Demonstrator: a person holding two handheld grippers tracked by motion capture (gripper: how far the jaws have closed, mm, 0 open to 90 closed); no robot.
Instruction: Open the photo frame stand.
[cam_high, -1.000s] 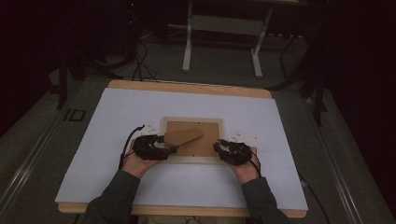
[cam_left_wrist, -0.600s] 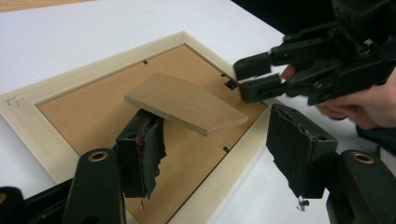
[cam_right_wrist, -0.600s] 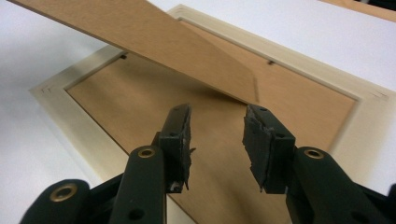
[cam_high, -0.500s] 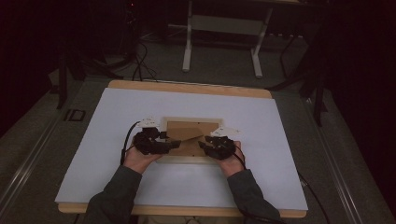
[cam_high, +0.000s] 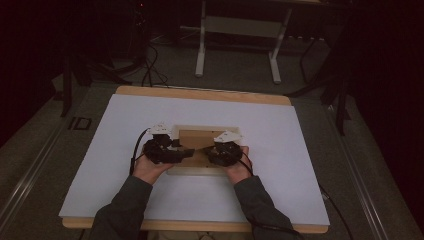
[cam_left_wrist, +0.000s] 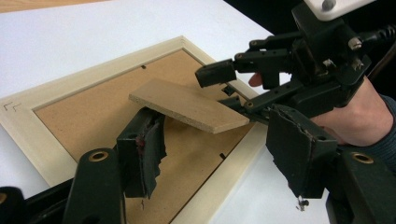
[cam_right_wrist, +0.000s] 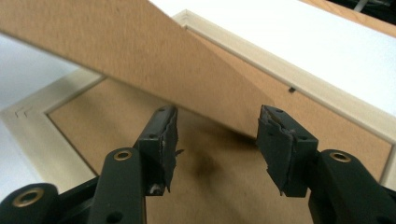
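A pale wooden picture frame (cam_high: 235, 131) lies face down on the white table (cam_high: 300, 150), its brown backing board (cam_left_wrist: 88, 112) up. A brown hardboard stand flap (cam_left_wrist: 187, 105) rises slanted from the backing. My left gripper (cam_left_wrist: 219, 154) is open, its left pad (cam_left_wrist: 144, 154) just under the flap's underside. My right gripper (cam_right_wrist: 222, 140) faces it from the other side; its jaws have just been opening and stand open, with the flap (cam_right_wrist: 116, 46) slanting above and beyond them, not pinched. In the left gripper view the right gripper's fingers (cam_left_wrist: 215, 72) sit at the flap's lower tip. Both grippers (cam_high: 187, 151) (cam_high: 207, 150) meet over the frame.
The table has a wooden rim (cam_high: 200, 93) along its far side. Behind it on the floor stand the metal legs of a stand (cam_high: 201, 50), with cables (cam_high: 150, 70) lying nearby. White surface lies open on all sides of the frame.
The right hand has slid left over the frame toward the left gripper, and its jaws have spread wider. The left gripper has stayed put.
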